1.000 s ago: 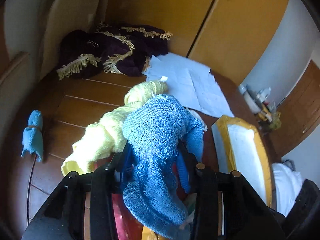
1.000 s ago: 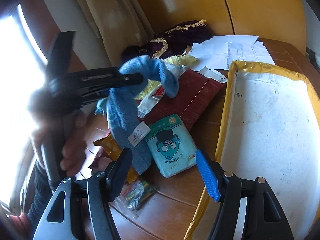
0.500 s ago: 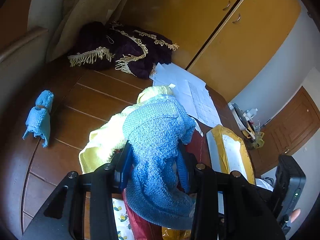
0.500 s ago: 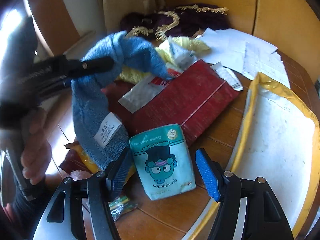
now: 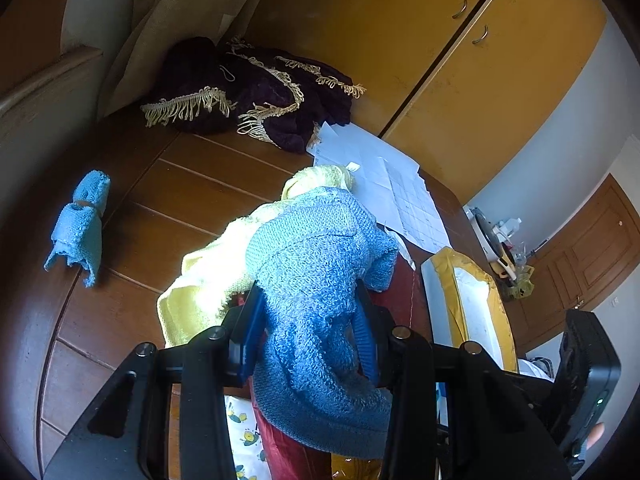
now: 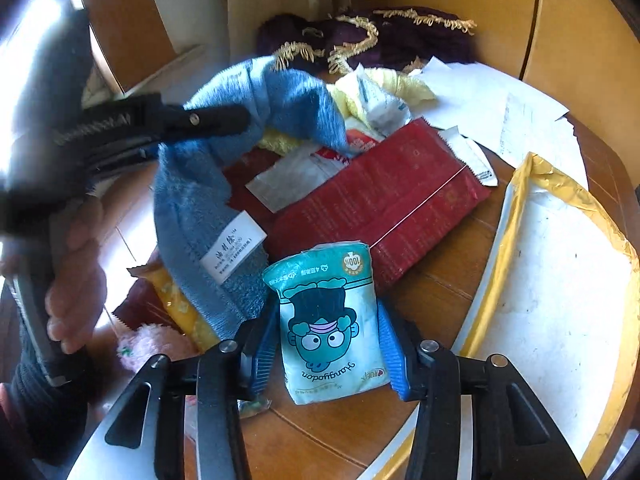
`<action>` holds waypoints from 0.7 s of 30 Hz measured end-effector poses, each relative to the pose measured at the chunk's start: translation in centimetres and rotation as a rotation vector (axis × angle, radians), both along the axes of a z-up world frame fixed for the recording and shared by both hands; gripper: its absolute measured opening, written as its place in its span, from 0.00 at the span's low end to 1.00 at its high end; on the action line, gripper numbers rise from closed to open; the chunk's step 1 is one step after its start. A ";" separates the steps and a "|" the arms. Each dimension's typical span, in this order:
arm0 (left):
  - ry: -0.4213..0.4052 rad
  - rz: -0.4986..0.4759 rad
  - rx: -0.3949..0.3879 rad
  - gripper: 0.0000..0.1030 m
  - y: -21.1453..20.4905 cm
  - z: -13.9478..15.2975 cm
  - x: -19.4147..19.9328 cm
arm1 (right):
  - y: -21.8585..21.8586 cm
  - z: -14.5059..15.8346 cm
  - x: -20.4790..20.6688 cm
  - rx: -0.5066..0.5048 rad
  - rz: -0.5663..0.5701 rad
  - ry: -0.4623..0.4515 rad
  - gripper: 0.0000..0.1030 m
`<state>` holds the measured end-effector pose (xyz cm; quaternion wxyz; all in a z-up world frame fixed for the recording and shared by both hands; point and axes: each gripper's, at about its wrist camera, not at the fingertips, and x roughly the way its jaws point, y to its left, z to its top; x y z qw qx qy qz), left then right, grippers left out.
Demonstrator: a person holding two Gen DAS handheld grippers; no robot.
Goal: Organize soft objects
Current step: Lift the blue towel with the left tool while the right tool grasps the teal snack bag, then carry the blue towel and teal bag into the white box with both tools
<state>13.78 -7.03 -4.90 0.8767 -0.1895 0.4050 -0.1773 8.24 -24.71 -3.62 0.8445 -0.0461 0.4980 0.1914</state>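
At the right edge of the right wrist view lies a yellow-rimmed white tray (image 6: 532, 184) on the worktop (image 6: 328, 432), nothing in it that I can see. My right fingers (image 6: 328, 344) clench a teal tissue pack (image 6: 330, 320) low in the frame. My left fingers (image 5: 308, 332) grip a blue towel (image 5: 320, 280), lifted over a yellow cloth (image 5: 208, 272); it drapes down at centre left beside a red packet (image 6: 384, 208). My hand (image 6: 76, 284) wraps the left handle at the left edge.
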 end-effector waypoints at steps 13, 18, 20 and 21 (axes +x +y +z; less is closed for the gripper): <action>-0.079 0.015 -0.041 0.37 -1.4 2.8 -3.3 | -6.8 5.1 -3.8 0.309 -0.205 -0.215 0.44; -0.170 -0.015 -0.035 0.37 -3.9 7.9 -6.9 | -11.4 5.9 -3.9 0.347 -0.393 -0.234 0.44; -0.177 -0.039 -0.046 0.37 -4.7 9.6 -7.6 | -13.0 6.3 -3.7 0.327 -0.448 -0.241 0.44; -0.180 -0.059 -0.057 0.37 -5.2 10.4 -7.9 | -13.6 6.4 -3.5 0.320 -0.465 -0.244 0.44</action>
